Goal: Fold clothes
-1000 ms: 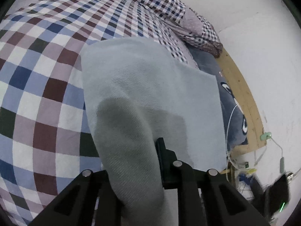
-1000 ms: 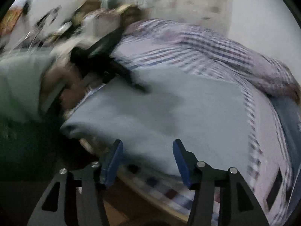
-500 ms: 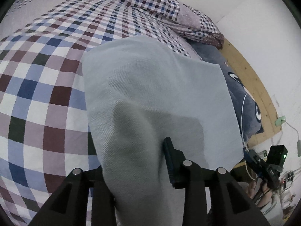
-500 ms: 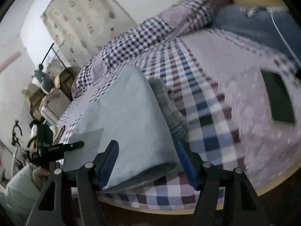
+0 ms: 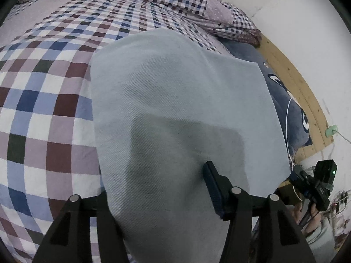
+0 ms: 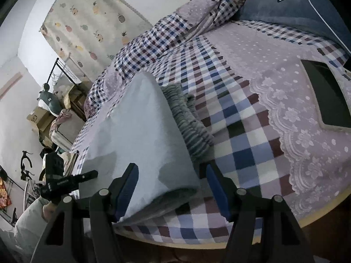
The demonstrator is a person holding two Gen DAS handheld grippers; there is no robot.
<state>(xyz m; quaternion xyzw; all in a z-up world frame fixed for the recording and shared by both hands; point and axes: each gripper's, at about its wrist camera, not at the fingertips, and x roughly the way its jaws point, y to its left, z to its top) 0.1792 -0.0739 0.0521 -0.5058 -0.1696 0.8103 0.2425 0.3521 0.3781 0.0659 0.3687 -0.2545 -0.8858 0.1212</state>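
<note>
The bed (image 5: 39, 100) fills most of both views, covered by a checked sheet in blue, maroon, white and lilac. A bunched checked quilt (image 6: 153, 37) lies along its far side, and a dark blue pillow (image 6: 291, 8) with a cartoon face sits at the head end beside a wooden bed frame (image 5: 294, 81).

On the sheet lies the light grey-blue garment (image 5: 175, 100), folded into a broad flat panel near the bed's edge. In the right wrist view its folded edge faces the camera and a ribbed grey cuff or hem (image 6: 188, 122) sticks out from under it on the sheet.

A dark flat tablet (image 6: 329, 94) rests on the lilac lace-edged part of the sheet, well apart from the garment.

The left hand-held gripper (image 5: 158, 192) has its jaws opening, with a raised fold of the garment between them; its left finger is hidden behind the cloth, so contact there cannot be told. The right hand-held gripper (image 6: 171, 188) stands wide, its blue pads either side of the garment's folded edge without pressing it.
</note>
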